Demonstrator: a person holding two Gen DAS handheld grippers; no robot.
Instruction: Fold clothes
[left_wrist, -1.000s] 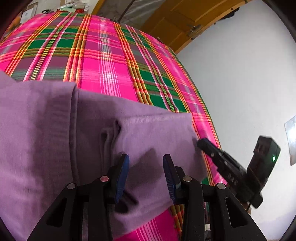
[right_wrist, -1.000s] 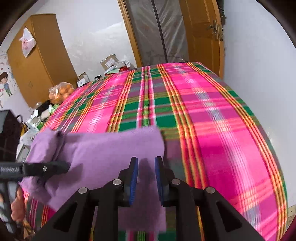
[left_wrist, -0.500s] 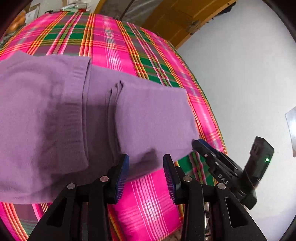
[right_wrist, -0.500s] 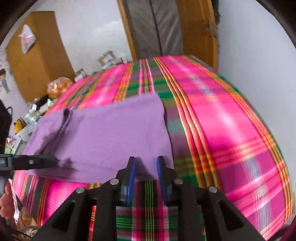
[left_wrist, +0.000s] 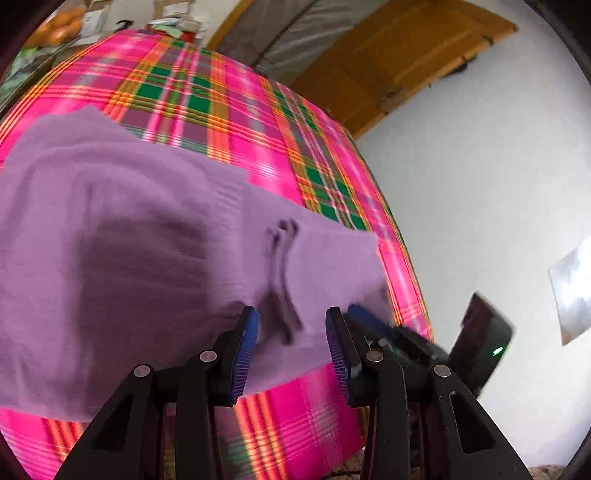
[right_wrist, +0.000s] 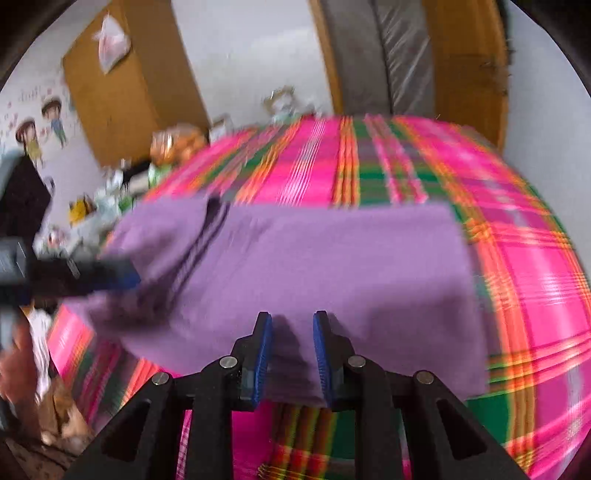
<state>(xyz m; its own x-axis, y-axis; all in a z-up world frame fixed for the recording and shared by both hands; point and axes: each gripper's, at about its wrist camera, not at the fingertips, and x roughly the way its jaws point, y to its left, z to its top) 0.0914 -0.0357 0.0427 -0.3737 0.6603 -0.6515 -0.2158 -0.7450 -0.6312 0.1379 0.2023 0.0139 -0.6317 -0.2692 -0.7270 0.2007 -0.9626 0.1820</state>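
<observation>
A purple garment (left_wrist: 155, 258) lies folded flat on the pink plaid bedspread (left_wrist: 229, 110); it also fills the middle of the right wrist view (right_wrist: 332, 266). My left gripper (left_wrist: 291, 347) hovers open over the garment's near edge, with no cloth pinched between its blue pads. My right gripper (right_wrist: 291, 354) stands over the near edge further right, its jaws apart and not pressing the cloth. Each gripper shows in the other's view: the right gripper (left_wrist: 391, 332) beside the garment's right corner, the left gripper (right_wrist: 92, 277) at its left end.
The bedspread (right_wrist: 535, 277) runs on to the right and far side. A white wall (left_wrist: 480, 184) borders the bed on the right. Wooden doors (right_wrist: 469, 62), a wardrobe (right_wrist: 122, 88) and floor clutter (right_wrist: 110, 195) lie beyond. A person's hand (right_wrist: 14, 354) shows at the lower left.
Both grippers have drawn back from over the garment to its near edge, so more of it shows. The right jaws stand a little wider. The garment still lies flat.
</observation>
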